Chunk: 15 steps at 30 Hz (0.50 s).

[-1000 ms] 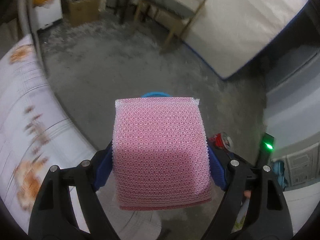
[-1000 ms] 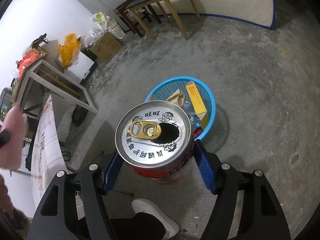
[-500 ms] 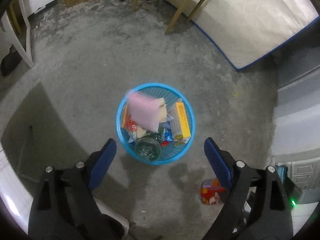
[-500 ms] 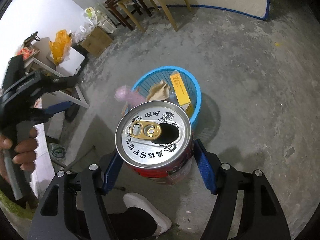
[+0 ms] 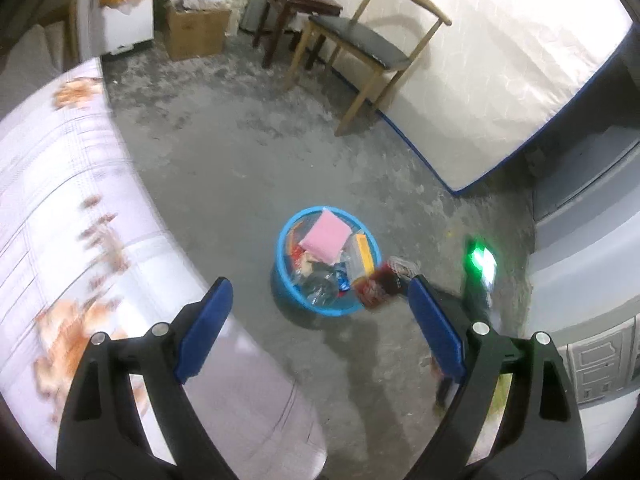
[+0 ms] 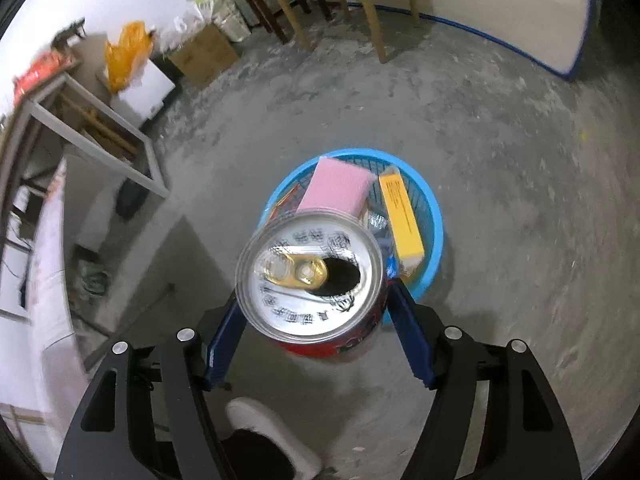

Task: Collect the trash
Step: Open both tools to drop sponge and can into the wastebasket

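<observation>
A blue mesh basket (image 5: 326, 309) stands on the concrete floor, holding a pink sponge (image 5: 325, 238), a yellow box (image 5: 362, 254) and bottles. My left gripper (image 5: 318, 282) hangs high above it, open, nothing between its blue pads. In the right wrist view an opened red can (image 6: 308, 276) with a silver top sits tilted between the pads of my right gripper (image 6: 314, 294). Its jaws are opening, with the pads still against the can. The can hangs over the near rim of the basket (image 6: 434, 216), beside the sponge (image 6: 336, 190) and the box (image 6: 400, 224). The left wrist view shows the can (image 5: 374, 286) blurred at the basket's right edge.
A bed with a flowered sheet (image 5: 60, 220) fills the left. A wooden chair (image 5: 360, 44), a stool and a leaning mattress (image 5: 500, 80) stand at the back, a cardboard box (image 5: 196, 34) near them. A person's shoe (image 6: 272, 432) is below my right gripper, a metal table frame (image 6: 100, 120) to the left.
My left gripper let go of the pink sponge, which fell into the basket, then drew back from it. My right gripper carried the can closer over the basket.
</observation>
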Available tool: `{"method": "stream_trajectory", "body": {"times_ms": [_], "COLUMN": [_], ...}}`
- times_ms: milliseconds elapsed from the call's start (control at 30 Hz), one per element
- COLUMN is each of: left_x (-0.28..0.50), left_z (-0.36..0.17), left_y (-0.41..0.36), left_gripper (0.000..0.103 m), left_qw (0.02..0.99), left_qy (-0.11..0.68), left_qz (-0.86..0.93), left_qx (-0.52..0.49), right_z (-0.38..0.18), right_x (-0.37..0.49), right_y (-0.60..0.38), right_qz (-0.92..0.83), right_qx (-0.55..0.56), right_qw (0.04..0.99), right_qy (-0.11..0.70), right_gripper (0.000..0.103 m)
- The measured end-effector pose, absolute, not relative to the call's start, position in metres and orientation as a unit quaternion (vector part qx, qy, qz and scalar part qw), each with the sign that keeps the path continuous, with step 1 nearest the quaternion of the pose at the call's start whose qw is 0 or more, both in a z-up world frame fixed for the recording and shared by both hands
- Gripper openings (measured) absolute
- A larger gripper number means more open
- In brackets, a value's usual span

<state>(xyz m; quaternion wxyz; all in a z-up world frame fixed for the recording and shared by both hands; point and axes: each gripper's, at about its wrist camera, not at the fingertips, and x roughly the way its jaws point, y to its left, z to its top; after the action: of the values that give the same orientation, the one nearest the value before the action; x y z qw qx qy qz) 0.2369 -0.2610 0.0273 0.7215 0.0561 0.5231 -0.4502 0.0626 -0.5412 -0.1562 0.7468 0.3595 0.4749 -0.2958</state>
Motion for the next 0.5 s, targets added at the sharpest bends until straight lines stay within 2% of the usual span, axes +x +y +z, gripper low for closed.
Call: {"method": "stream_trajectory", "body": {"times_ms": [233, 500], "left_x": [0.192, 0.154], "left_z": [0.037, 0.035], "left_y": [-0.158, -0.091], "left_gripper": [0.085, 0.086], "left_qw": [0.790, 0.819], "left_qy": [0.470, 0.444], "left_qz": [-0.386, -0.358], "left_qx": [0.072, 0.061], "right_z": [-0.140, -0.093], "right_x": [0.042, -0.006], "right_y": [-0.539, -0.476], "right_qz": [-0.321, -0.281], "right_qx": [0.371, 0.350], "right_qw": [0.752, 0.796], "right_qy": [0.441, 0.405], "right_gripper": [0.070, 0.071]}}
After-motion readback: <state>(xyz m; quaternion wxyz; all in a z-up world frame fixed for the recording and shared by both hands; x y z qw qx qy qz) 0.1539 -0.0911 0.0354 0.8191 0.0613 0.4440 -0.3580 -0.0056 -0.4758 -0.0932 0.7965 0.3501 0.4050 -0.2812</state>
